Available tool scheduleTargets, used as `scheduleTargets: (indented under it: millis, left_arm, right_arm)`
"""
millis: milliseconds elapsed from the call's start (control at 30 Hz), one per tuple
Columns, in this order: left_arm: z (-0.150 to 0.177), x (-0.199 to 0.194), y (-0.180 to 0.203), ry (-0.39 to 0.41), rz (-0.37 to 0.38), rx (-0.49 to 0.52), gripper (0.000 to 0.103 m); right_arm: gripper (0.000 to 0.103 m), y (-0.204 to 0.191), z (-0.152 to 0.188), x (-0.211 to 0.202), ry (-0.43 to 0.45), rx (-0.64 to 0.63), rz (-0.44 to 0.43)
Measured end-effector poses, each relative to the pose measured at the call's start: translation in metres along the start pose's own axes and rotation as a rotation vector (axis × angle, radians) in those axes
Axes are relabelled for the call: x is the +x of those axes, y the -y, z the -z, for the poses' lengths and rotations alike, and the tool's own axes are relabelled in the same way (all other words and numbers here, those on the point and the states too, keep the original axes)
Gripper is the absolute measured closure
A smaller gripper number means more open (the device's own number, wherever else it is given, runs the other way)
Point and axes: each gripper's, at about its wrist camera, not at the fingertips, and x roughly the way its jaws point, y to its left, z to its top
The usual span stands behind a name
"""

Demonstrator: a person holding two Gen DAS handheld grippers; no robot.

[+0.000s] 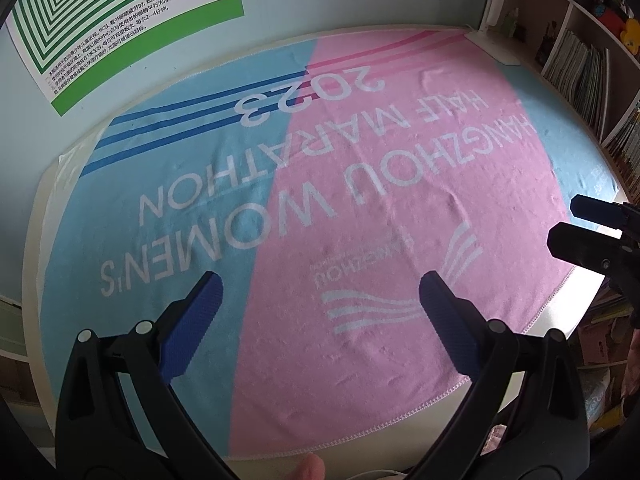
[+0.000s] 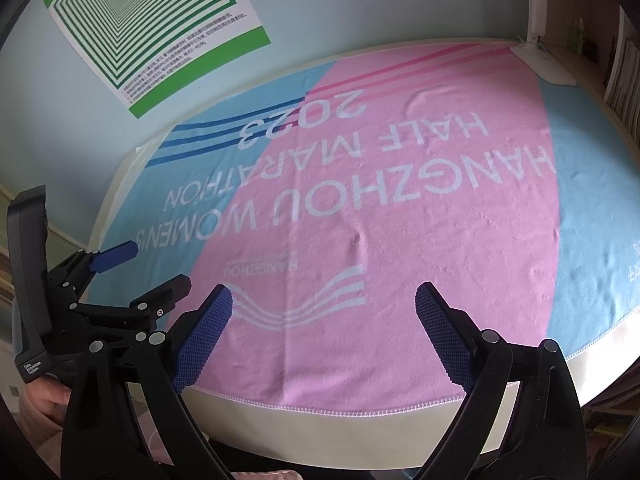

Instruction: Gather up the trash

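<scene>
No trash shows in either view. A pink and light-blue towel printed with white upside-down lettering covers the desk. My left gripper hovers open above the towel's near half, nothing between its blue pads. It also appears at the left of the right wrist view as the left gripper, open. My right gripper hangs open over the towel's front edge, empty. The right gripper also pokes in from the right of the left wrist view, its jaws apart.
A green-striped poster hangs on the wall behind the desk. A white lamp base stands at the far right corner. Bookshelves line the right side. The desk's pale front edge lies near. A hand grips the left tool.
</scene>
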Motion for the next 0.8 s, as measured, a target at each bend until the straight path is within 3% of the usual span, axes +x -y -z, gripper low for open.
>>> scheduleTargets:
  millis: [800]
  left_arm:
    - [-0.002,0.003,-0.013,-0.003,-0.006,-0.019,0.007]
  right_arm:
    - [0.011,-0.013,-0.006,0.010,-0.018,-0.026,0.001]
